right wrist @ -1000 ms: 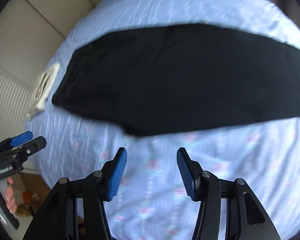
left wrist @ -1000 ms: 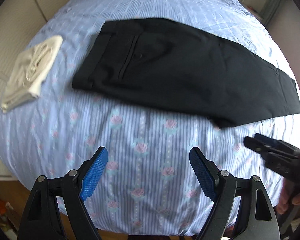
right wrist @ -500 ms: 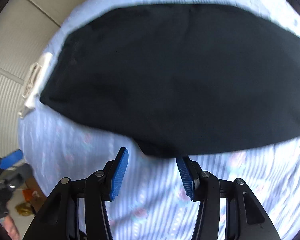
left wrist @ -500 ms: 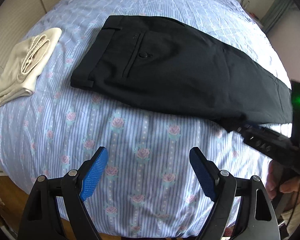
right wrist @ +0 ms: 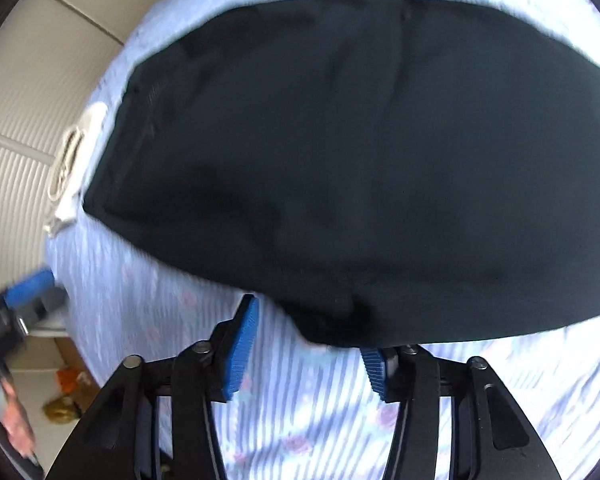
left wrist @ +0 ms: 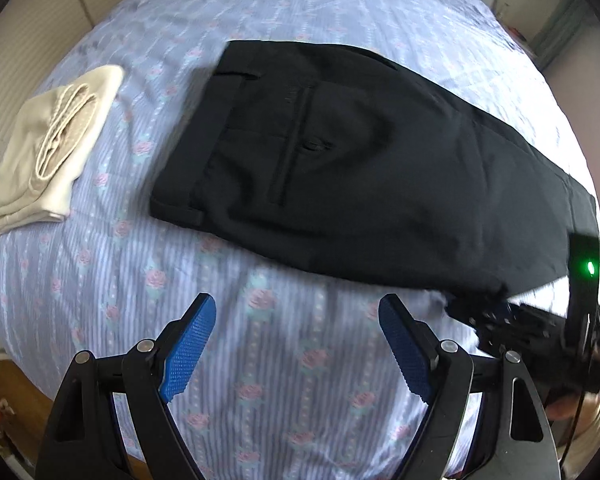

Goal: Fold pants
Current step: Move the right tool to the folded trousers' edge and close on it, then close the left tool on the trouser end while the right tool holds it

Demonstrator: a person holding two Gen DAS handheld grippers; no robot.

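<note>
Both grippers have advanced toward the pants. Left wrist view: black pants (left wrist: 360, 184) lie flat on the bed (left wrist: 100, 280), waistband left, legs running right; left gripper (left wrist: 298, 344) jaws open, empty. Right wrist view: right gripper (right wrist: 304, 344) jaws open at the pants' (right wrist: 360, 160) near edge.

I see the pants (left wrist: 364, 176) lying across the bed (left wrist: 284, 360), a folded cloth (left wrist: 56, 148) to their left.

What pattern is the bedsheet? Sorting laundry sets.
Pale blue stripes with pink roses on the bedsheet, clearest in the left wrist view.
</note>
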